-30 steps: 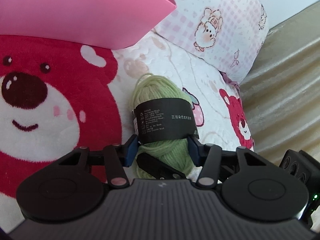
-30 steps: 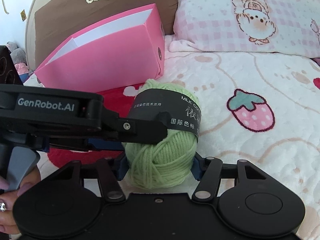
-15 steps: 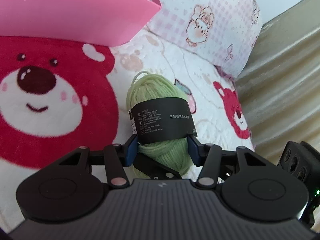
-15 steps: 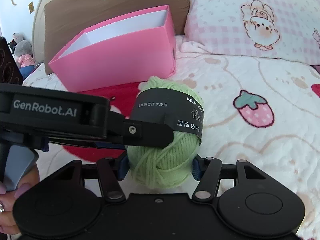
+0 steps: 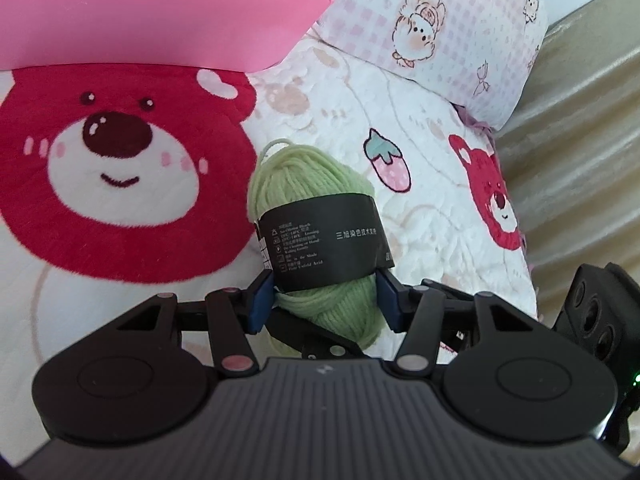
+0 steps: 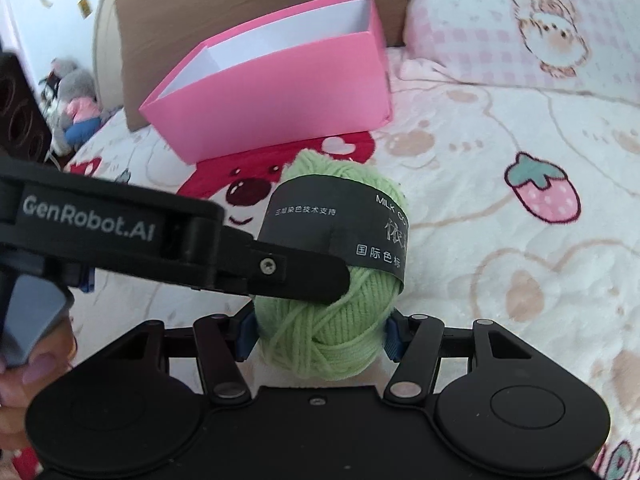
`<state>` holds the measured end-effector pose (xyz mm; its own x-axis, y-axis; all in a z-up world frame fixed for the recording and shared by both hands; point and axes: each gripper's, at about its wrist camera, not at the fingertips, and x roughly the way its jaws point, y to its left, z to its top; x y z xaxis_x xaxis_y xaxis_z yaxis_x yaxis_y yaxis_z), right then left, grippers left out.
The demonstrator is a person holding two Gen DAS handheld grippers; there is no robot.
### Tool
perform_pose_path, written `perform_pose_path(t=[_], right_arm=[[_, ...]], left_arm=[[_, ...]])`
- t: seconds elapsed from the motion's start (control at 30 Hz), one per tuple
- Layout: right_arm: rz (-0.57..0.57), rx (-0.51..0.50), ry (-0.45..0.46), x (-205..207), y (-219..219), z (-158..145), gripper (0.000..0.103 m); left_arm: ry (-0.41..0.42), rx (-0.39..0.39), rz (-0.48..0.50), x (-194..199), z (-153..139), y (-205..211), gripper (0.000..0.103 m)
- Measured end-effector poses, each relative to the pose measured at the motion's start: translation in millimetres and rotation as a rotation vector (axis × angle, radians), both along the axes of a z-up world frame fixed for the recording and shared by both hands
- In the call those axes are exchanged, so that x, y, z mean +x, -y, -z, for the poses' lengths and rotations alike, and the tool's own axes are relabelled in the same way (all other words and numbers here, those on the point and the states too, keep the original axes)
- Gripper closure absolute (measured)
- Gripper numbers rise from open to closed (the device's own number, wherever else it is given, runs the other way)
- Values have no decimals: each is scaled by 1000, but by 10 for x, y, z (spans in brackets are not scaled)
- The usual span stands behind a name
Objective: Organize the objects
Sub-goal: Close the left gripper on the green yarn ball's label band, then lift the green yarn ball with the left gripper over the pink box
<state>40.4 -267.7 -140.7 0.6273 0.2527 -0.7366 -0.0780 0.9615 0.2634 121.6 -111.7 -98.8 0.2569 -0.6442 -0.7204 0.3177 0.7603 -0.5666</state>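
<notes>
A light green yarn ball [image 5: 308,184] with a black paper band hangs above the bedspread, gripped from two sides. My left gripper [image 5: 325,300] is shut on it, blue pads [image 5: 262,300] pressing its lower half. My right gripper [image 6: 318,338] is shut on the same yarn ball [image 6: 340,332], and the left gripper's black finger [image 6: 296,272] crosses in from the left against it. An open pink box [image 6: 280,92] with a white inside stands on the bed beyond the ball, its pink wall [image 5: 152,16] filling the top left of the left wrist view.
The bedspread [image 6: 500,280] shows red bears and strawberries. A pink checked pillow [image 6: 540,28] lies at the back right, a brown cushion [image 6: 168,12] behind the box. Plush toys [image 6: 76,108] sit far left. A beige quilted surface [image 5: 580,160] borders the bed's right side. A person's fingers [image 6: 36,368] hold the left gripper.
Both grippers have risen with the yarn ball still held between them. The pink box now sits lower and further off, with more of its white inside showing.
</notes>
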Motion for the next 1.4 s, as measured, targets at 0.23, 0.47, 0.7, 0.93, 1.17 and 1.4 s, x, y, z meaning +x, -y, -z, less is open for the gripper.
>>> perform_pose_path(t=[0.23,0.47,0.7,0.93,1.17,1.4], right_arm=[[-57,-2,-14,-97,-135,-110,39],[-118,-34,-22,-231,-232,-263,38],[-107,-18,-31,-215,-324,-324,37],[-158,-8,-11,-239,-447,-463,36],[-191,-41,56,-185,-627,-611,36],[-186,-24,105,-61,-665,-907,38]], left_arm=[[-42,8,-22,-105,-120,-124,50],[-70,-16,-25,-241,-215,-228,49],[-54,2,-52,-305,-318,-290,49],[-38,-10,-77,-377,-462,-469,49],[25,-10,-141,-412,-668,-604,46],[71,-38,-159,-366,-951,-779,46]])
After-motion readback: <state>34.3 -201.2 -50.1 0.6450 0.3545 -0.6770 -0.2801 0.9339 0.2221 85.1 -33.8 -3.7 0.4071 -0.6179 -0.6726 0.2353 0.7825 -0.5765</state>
